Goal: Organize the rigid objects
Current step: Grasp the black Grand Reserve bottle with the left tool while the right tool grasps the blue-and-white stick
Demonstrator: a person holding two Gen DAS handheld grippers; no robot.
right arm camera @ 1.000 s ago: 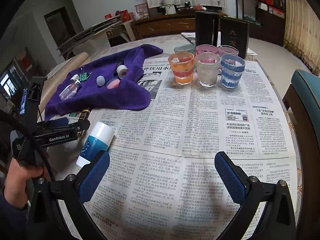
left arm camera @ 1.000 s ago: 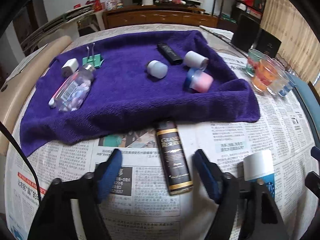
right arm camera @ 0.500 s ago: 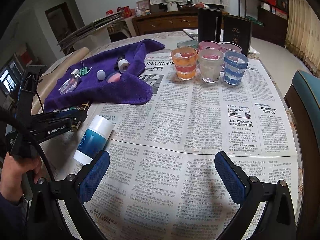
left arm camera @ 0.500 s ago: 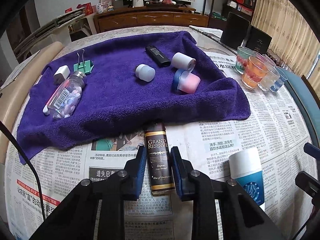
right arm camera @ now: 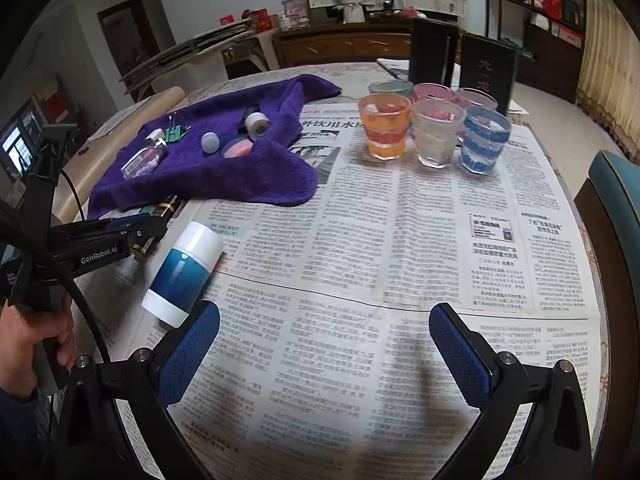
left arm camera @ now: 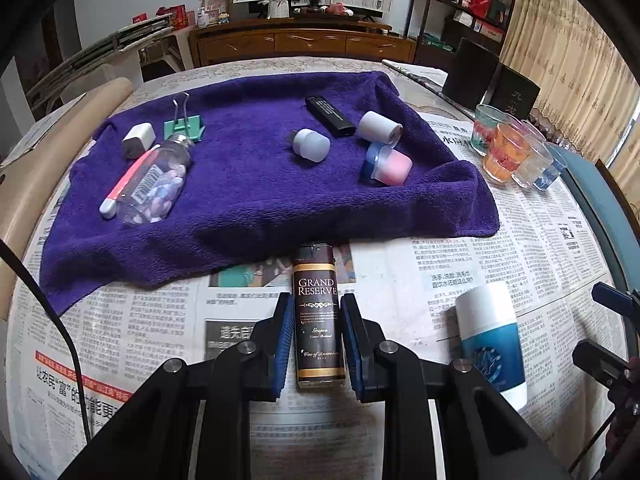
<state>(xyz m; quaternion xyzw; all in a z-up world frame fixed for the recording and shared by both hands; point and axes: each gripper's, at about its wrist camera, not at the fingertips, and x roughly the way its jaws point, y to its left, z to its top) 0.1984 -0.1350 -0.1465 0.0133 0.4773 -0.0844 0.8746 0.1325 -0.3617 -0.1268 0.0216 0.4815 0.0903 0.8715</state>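
Observation:
My left gripper (left arm camera: 314, 312) is shut on a dark brown "Grand Reserve" lighter (left arm camera: 318, 312) that lies on the newspaper just in front of the purple towel (left arm camera: 256, 200). The lighter and left gripper also show in the right wrist view (right arm camera: 160, 210). A blue-and-white cylinder (left arm camera: 490, 340) lies to the right of it, also in the right wrist view (right arm camera: 184, 272). My right gripper (right arm camera: 324, 344) is open and empty over bare newspaper. On the towel lie a pill bottle (left arm camera: 160, 178), a green binder clip (left arm camera: 184, 126), a white adapter (left arm camera: 138, 138), a black stick (left arm camera: 330, 116) and small caps (left arm camera: 312, 144).
Several coloured glasses (right arm camera: 432, 136) stand at the back right of the table, with two dark boxes (right arm camera: 460, 60) behind them. A teal chair back (right arm camera: 616, 200) is at the right table edge. A rolled mat (left arm camera: 48, 160) lies along the left edge.
My left gripper moved forward around the lighter and closed from wide open onto it. The right gripper stayed open and nearly still.

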